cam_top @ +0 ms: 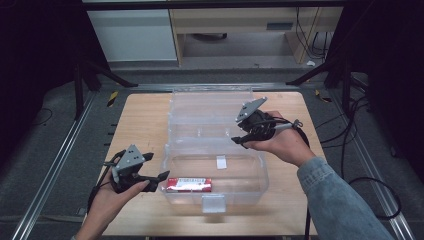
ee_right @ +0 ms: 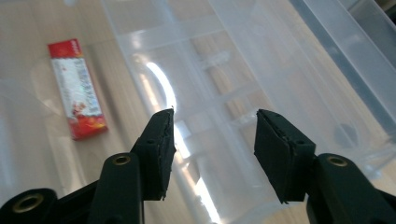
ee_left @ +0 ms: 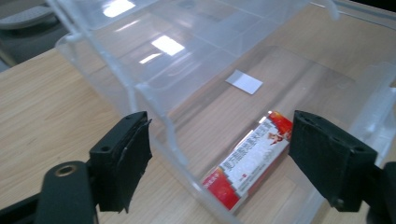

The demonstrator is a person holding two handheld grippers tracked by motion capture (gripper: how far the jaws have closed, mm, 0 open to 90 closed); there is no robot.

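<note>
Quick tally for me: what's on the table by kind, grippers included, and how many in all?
Clear plastic box, lid open: 1
Red and white packet, in the box: 1
Small white label, on the box: 1
Grippers, left gripper and right gripper, both open: 2
Total: 5

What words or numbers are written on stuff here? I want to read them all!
Red and white packet inside the clear plastic box: it carries printed lines of characters, but they are too blurred to read in any view.
Small white sticker on the box: no writing can be made out on it.
Nothing else bears readable words, numbers or signs.
</note>
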